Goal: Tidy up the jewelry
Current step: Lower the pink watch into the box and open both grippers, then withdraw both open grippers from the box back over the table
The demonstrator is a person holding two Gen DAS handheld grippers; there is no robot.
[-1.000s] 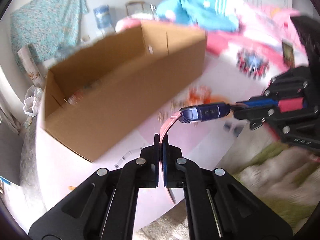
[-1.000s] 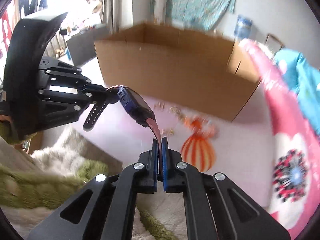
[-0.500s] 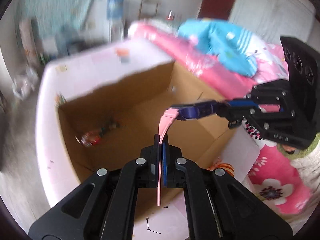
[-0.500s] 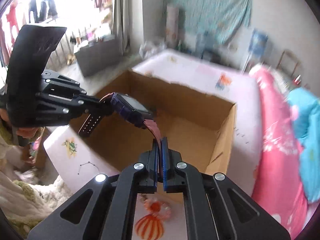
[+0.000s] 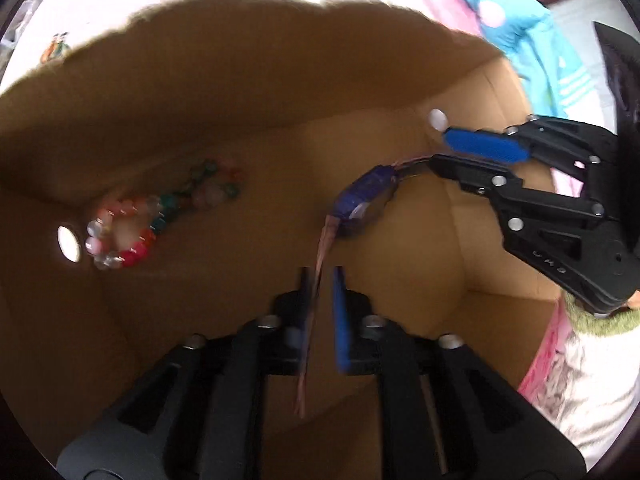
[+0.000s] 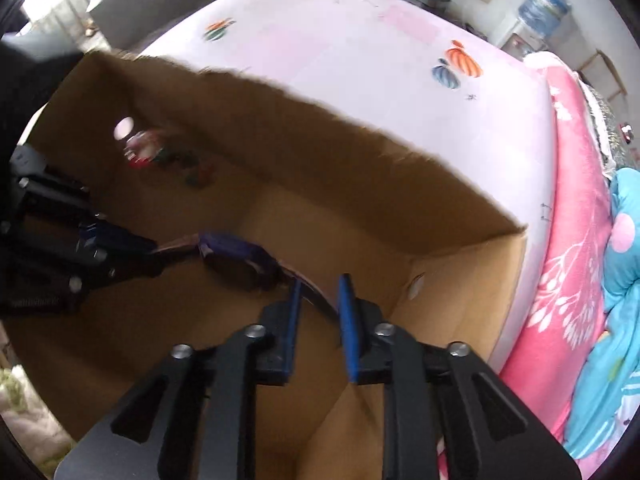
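Left wrist | left claw (image 5: 323, 280) just parting, watch (image 5: 362, 200) strap between (loose) | right claw (image 6: 319, 286) likewise, over box (image 6: 460, 300)

Purple watch (image 5: 362, 200), brown cardboard box (image 5: 240, 92)

Daylight is washing over a pale pink bedsheet (image 6: 360, 52) printed with pumpkins. At three o'clock a pink floral quilt (image 6: 568, 280) is lying beside a turquoise blanket (image 6: 616, 320). A water dispenser bottle (image 6: 544, 0) is standing at one o'clock.

No readable text; faint embossed marks on right gripper (image 5: 436, 152) body illegible.
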